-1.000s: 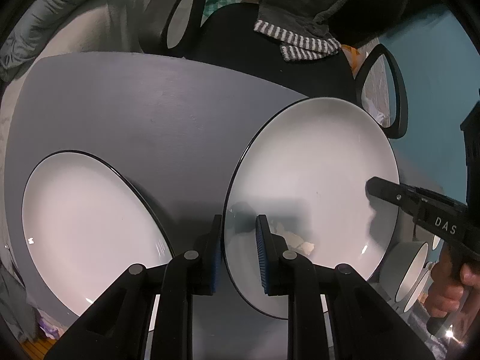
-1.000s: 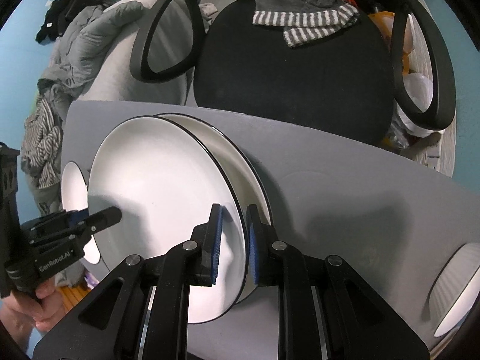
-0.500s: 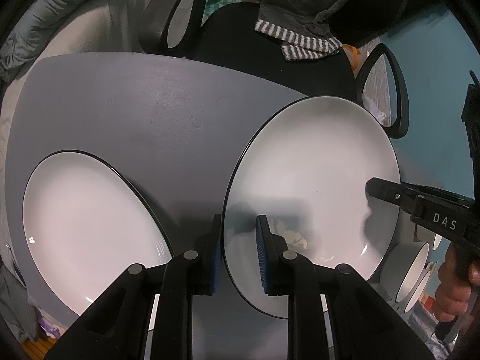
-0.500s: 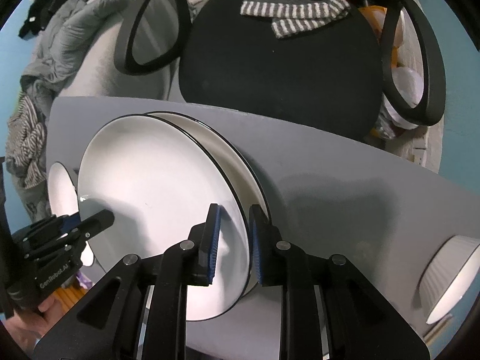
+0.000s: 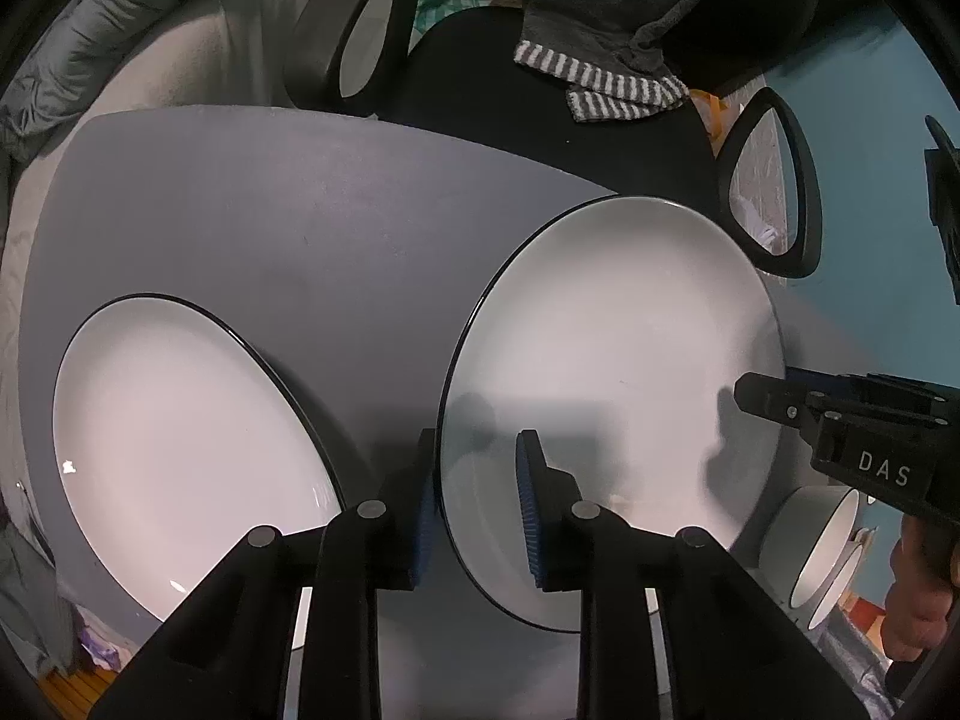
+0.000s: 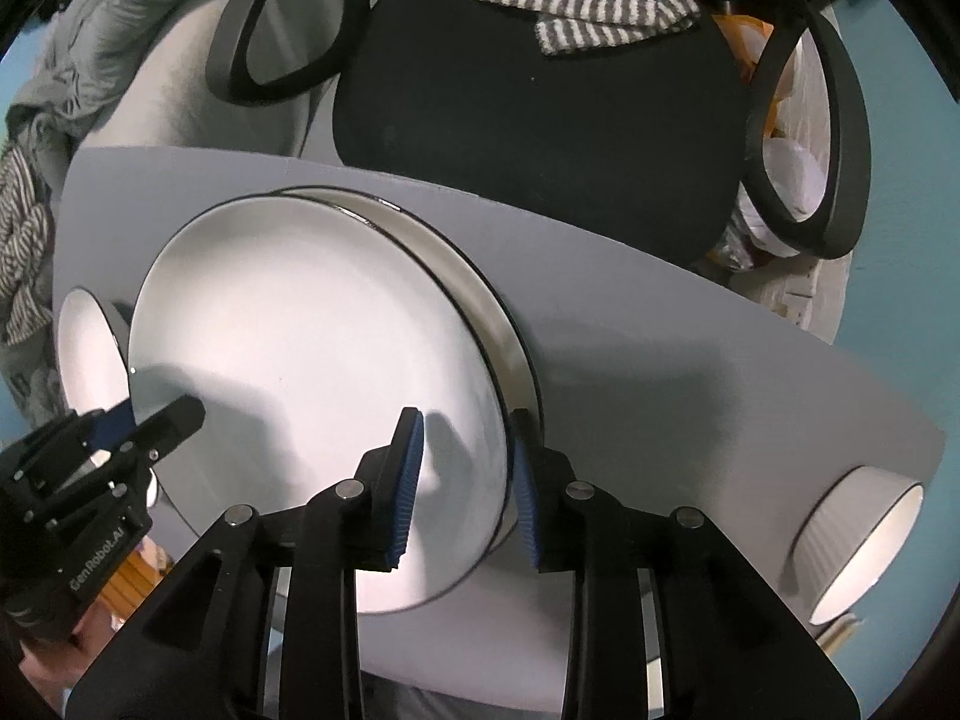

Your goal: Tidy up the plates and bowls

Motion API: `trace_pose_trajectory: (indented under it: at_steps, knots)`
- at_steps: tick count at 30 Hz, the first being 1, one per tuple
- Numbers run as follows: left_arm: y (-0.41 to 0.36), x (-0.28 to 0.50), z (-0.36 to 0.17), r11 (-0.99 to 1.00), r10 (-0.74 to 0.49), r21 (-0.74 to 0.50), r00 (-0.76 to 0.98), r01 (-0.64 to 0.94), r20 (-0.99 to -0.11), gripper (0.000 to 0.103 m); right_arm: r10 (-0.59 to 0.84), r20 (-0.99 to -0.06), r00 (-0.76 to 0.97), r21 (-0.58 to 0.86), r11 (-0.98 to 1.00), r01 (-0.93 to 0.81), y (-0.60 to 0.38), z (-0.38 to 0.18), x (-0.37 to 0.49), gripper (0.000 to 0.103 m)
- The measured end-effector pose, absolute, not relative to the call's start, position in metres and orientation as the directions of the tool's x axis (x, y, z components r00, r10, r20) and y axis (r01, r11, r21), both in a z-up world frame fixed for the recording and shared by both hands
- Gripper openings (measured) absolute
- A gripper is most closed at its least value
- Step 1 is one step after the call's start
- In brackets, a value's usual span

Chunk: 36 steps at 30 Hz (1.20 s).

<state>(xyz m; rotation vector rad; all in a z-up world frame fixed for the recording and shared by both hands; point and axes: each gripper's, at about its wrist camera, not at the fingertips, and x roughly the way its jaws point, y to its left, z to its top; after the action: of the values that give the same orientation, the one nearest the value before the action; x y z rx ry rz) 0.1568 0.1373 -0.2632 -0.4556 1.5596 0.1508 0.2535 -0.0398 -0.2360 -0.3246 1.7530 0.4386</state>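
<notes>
Resting on a second plate on the grey bench, the top plate has its rims between both claws: the left claw and right claw are opening, pads off it.

A: What lettering is legible?
B: "DAS", white capitals, on the black body of the right gripper; "GenRobot.AI", pale print, on the black body of the left gripper.
A: Any on the plates?
B: None can be read.
</notes>
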Motion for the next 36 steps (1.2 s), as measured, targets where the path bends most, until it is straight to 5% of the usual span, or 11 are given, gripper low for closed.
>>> trace_pose_trajectory:
  at_steps: [14, 26, 36]
  knots:
    - [0.123, 0.161, -0.262, 0.929, -0.109, -0.091, -0.027, -0.36, -0.994, 0.029, 0.028, -0.986, -0.164, 0.097, 0.896, -0.433, -0.046, -0.216, 0.254, 0.027]
    - [0.099, 0.171, -0.258, 0.937, -0.012, 0.01, -0.06, -0.349, -0.998, 0.057, 0.077, -0.981, -0.18, 0.138, 0.924, -0.357, -0.076, -0.216, 0.236, 0.027]
    - [0.105, 0.164, -0.249, 0.927, -0.052, -0.037, -0.03, -0.373, -0.998, 0.058, 0.082, -0.987, -0.139, 0.125, 0.932, -0.341, -0.088, -0.201, 0.223, 0.027]
